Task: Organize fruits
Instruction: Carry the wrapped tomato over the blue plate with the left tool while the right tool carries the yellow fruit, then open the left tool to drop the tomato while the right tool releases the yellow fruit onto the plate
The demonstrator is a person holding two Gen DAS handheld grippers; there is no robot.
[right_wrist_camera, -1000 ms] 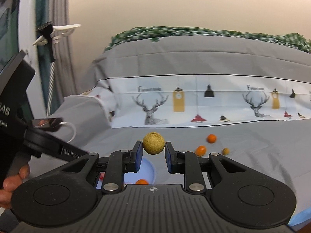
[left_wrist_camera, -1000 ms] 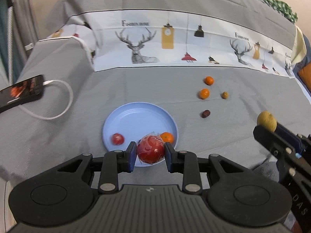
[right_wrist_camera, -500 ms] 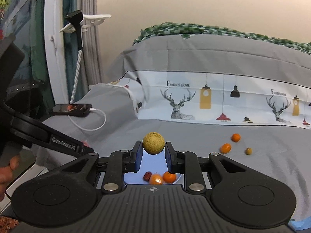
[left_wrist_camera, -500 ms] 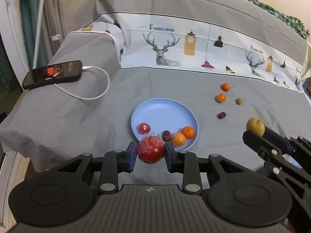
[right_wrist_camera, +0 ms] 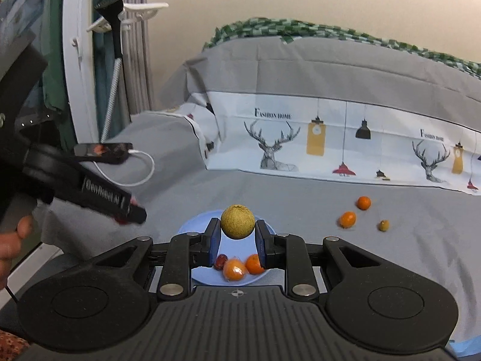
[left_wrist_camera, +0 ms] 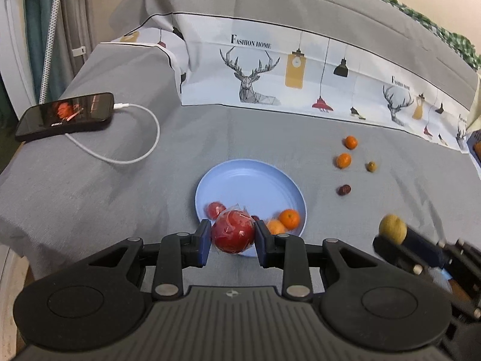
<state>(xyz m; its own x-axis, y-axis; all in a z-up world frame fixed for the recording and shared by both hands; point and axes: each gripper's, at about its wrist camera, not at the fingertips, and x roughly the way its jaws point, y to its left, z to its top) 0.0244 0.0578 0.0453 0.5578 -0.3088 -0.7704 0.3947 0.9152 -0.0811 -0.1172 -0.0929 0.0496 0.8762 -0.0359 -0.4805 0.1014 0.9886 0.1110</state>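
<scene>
Left gripper [left_wrist_camera: 232, 237]: fingers pinched a red apple [left_wrist_camera: 233, 234] in clear wrap, held over the near rim of the plate [left_wrist_camera: 249, 180].

Right gripper [right_wrist_camera: 237, 234]: fingers pinched a tan round fruit [right_wrist_camera: 237, 221], held above the plate's near side. The same fruit showed at the right edge of the left wrist view [left_wrist_camera: 392, 229], clamped in the right gripper's tips, well right of the plate.

Plate: blue, round, on the grey bedcover [left_wrist_camera: 90, 186]. Contents, all toward its near edge: one small red fruit [left_wrist_camera: 215, 209], one dark date [right_wrist_camera: 221, 261], two oranges [left_wrist_camera: 289, 219] side by side, the nearer one apparently in wrap.

Loose on the cover, right of the plate and apart from it: two small oranges [left_wrist_camera: 343, 160], close together; one olive-green fruit [left_wrist_camera: 372, 166] just right of them; one dark red date [left_wrist_camera: 344, 189] nearer the plate.

Phone [left_wrist_camera: 64, 115]: black, screen lit, at the cover's left edge, with a white cable [left_wrist_camera: 141, 153] looping from it.

Printed deer fabric [left_wrist_camera: 255, 72]: across the back.
</scene>
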